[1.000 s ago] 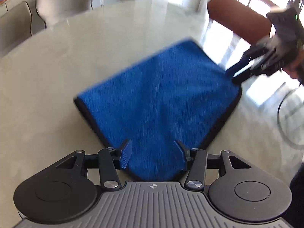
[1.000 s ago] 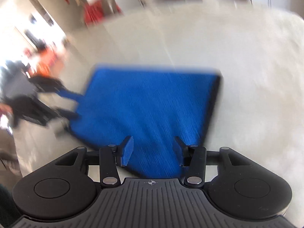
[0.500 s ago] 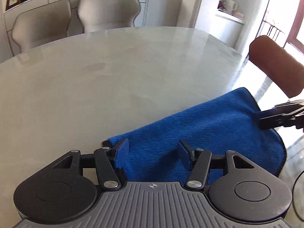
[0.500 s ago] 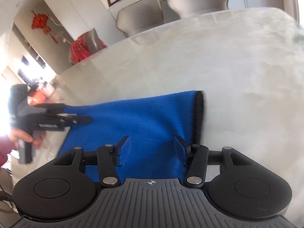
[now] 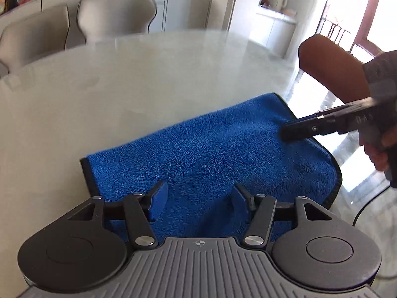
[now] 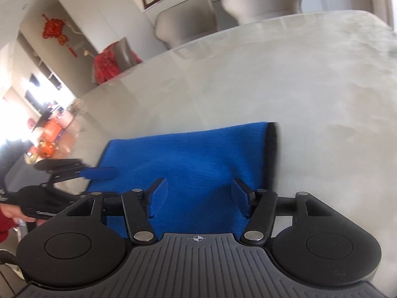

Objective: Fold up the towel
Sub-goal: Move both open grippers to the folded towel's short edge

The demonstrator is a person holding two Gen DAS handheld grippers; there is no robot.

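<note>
The towel (image 5: 211, 154) is a fluffy, matt blue cloth with a dark sewn border. The table (image 5: 124, 87) has a smooth, glossy, stone-like pale top. At two o'clock, a chair back (image 5: 330, 69) looks like smooth brown leather.

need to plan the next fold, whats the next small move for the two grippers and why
Probably lower both and close on the near edge. The blue towel lies flat on the table; the left gripper is open over it, and the right gripper, jaws opening, grips nothing.
</note>
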